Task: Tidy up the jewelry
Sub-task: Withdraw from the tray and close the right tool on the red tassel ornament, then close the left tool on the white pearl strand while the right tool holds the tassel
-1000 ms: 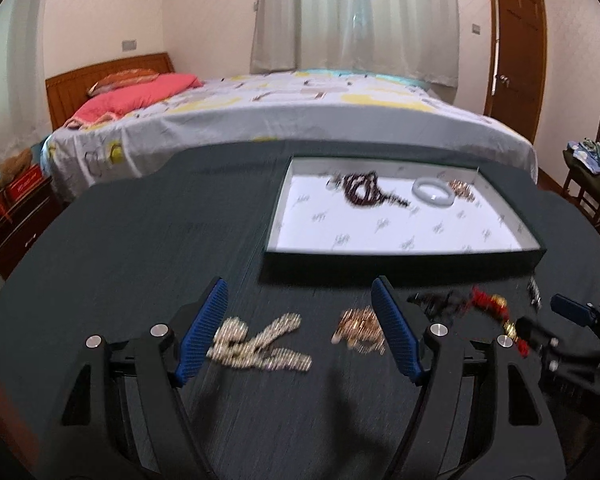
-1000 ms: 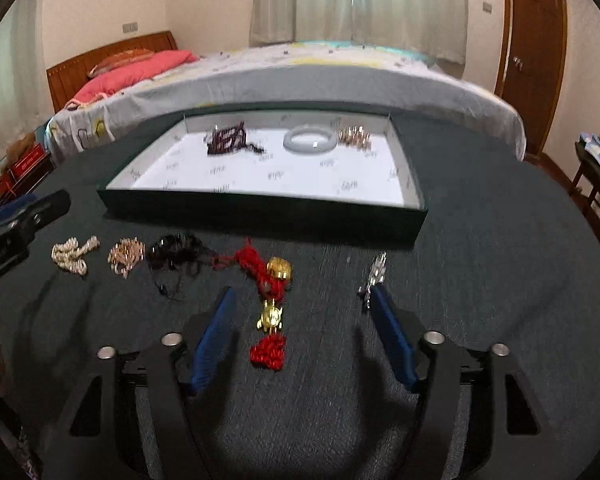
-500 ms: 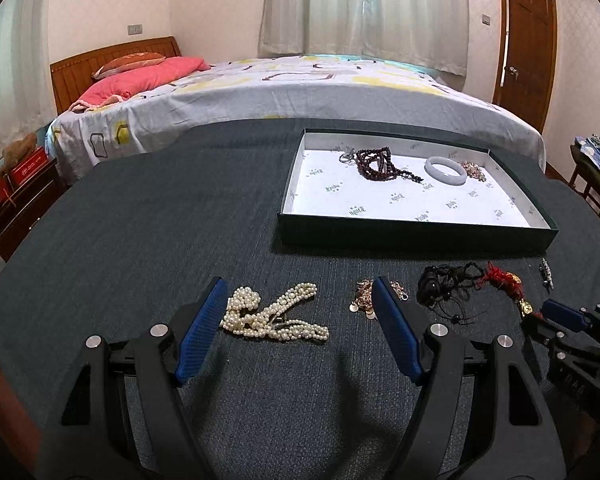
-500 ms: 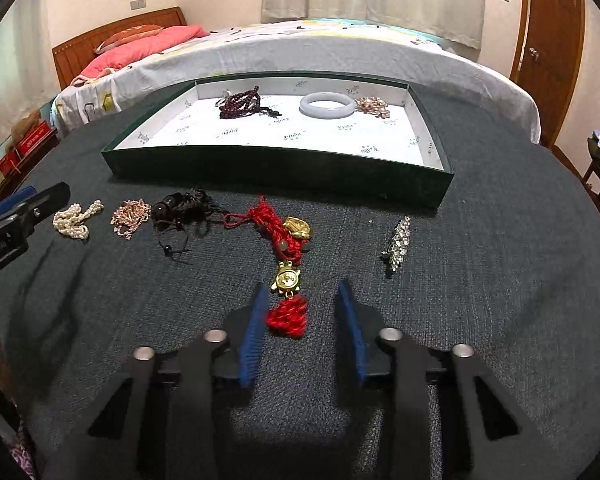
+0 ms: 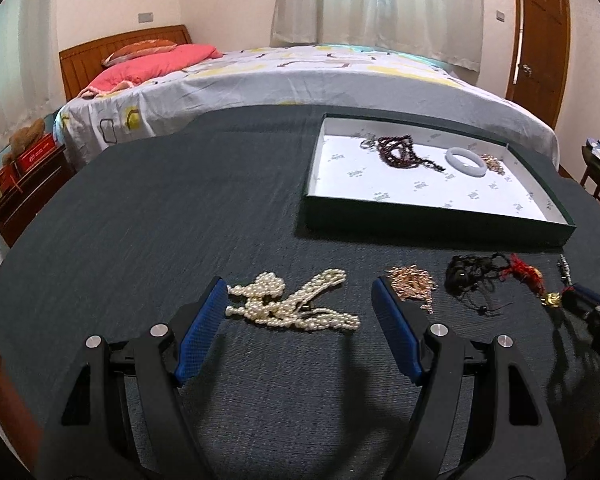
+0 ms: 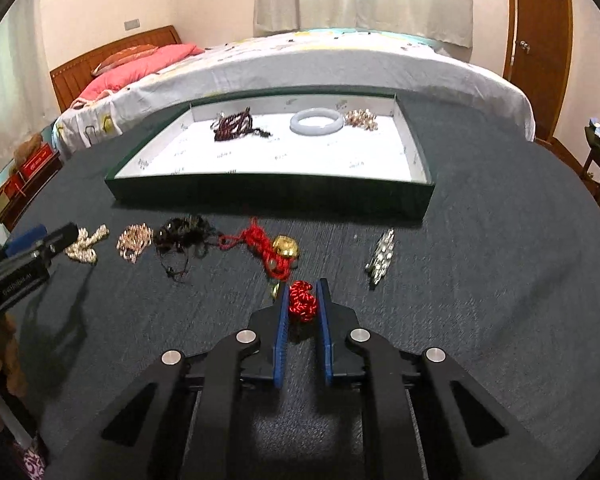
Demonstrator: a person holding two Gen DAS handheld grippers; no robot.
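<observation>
Only the right wrist view shows the crystal clip point(image 6: 381, 255) whole.

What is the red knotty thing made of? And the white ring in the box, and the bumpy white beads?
Red knot: looks like braided cord, matte, with woven strands showing. White ring: smooth, glossy and milky, maybe jade or glass; can't tell which. Beads: round, cream and shiny like pearls, real or fake unclear.

Dim warm indoor light, soft shadows (fisheye-bent edges, dark corners), slight blur.
</observation>
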